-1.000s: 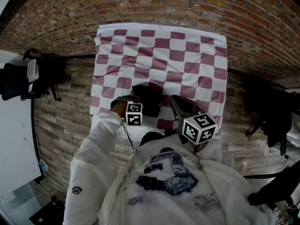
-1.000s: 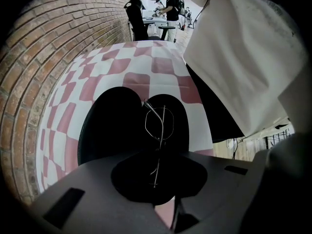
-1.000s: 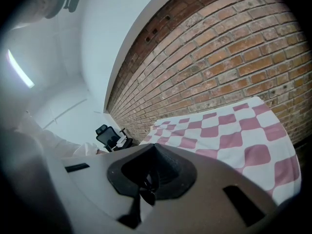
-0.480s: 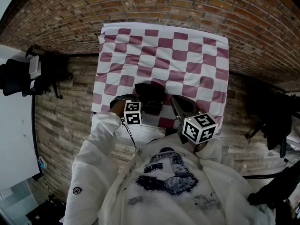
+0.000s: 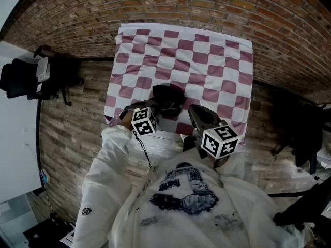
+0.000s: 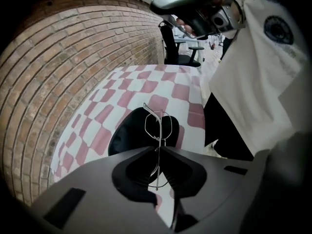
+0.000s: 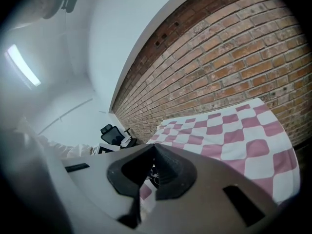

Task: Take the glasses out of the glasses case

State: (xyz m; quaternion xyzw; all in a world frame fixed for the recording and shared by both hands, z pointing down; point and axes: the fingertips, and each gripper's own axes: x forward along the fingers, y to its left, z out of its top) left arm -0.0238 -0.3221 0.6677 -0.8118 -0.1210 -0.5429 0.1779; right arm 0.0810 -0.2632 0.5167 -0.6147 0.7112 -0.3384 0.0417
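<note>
The black glasses case [image 5: 169, 96] lies open on the checkered cloth, near the table's front edge. In the left gripper view the same case [image 6: 127, 130] sits below and behind thin wire-frame glasses [image 6: 158, 126]. My left gripper [image 6: 158, 151] is shut on the glasses' frame and holds them above the case; in the head view the left gripper [image 5: 158, 112] is at the case's near left side. My right gripper [image 5: 192, 109] hovers just right of the case. In its own view the right gripper [image 7: 154, 146] has its jaws touching, with nothing between them.
The pink-and-white checkered cloth [image 5: 207, 61] covers the table, which stands against a brick wall [image 5: 170, 4]. A black office chair [image 5: 23, 79] stands on the wooden floor to the left. The person's white sleeve [image 5: 106, 164] fills the near foreground.
The left gripper has risen and rolled, its marker cube now tilted. The right gripper has hardly shifted. The head camera has swung a little, so the table sits further right in view.
</note>
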